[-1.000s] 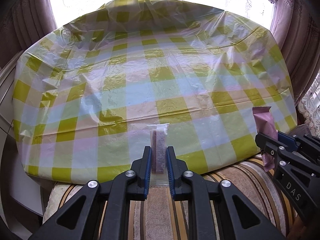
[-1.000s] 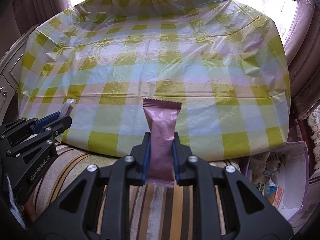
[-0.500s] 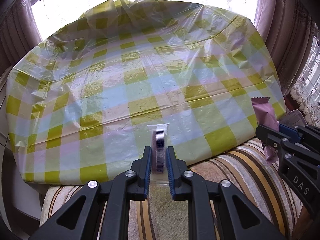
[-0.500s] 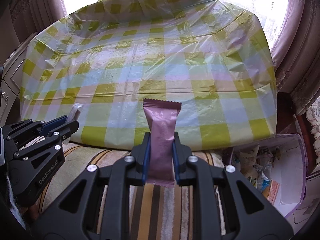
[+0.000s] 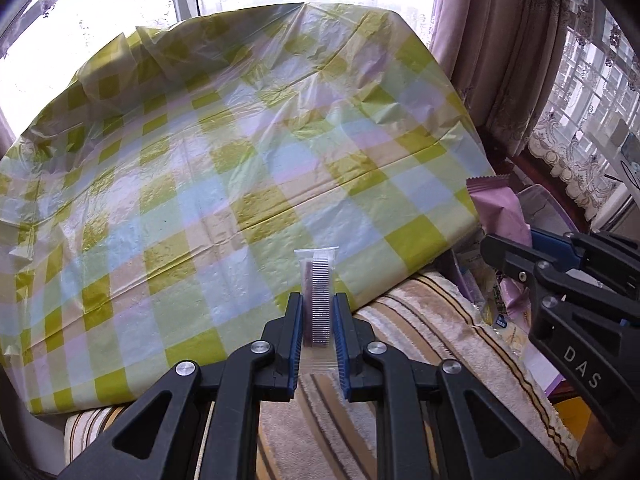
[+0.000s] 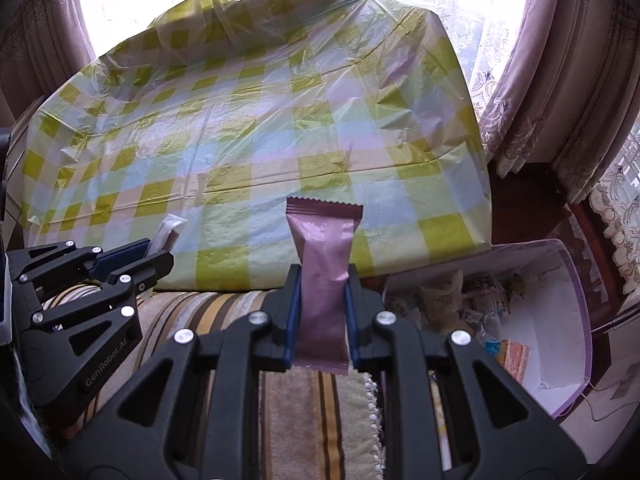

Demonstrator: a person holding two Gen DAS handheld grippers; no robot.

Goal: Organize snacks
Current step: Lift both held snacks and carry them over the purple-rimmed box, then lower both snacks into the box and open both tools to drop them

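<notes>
Pink snack bar (image 6: pixel 323 280): pinched low on its body between the pads of the right gripper (image 6: pixel 320 312), held in the air over the striped cushion (image 6: pixel 304 400), in front of the table's near edge. Its long axis runs along the fingers; the serrated top seal points up and away toward the checked tablecloth (image 6: pixel 260 128). Most of the wrapper stands free above the jaws.

Clear-wrapped snack stick (image 5: pixel 318 292): clamped between the pads of the left gripper (image 5: pixel 318 332), also above the cushion. Its long axis lies along the fingers, top seal pointing toward the table. In the right wrist view it shows as a pale sliver jutting from the left gripper.

The two grippers sit side by side, near each other but apart. To the right, below table height, stands a purple-rimmed box (image 6: pixel 576 280) with assorted packets in it.

Risks (judgement):
- Foil wrapper is slick and gripped near one end; a quick swing could let it pivot or slide out of the jaws.
- Slim stick offers little contact area and could twist loose.
- Grippers close together; a turn toward the box could knock one against the other.
- Release short of the box drops the snack onto the cushion or the floor.
</notes>
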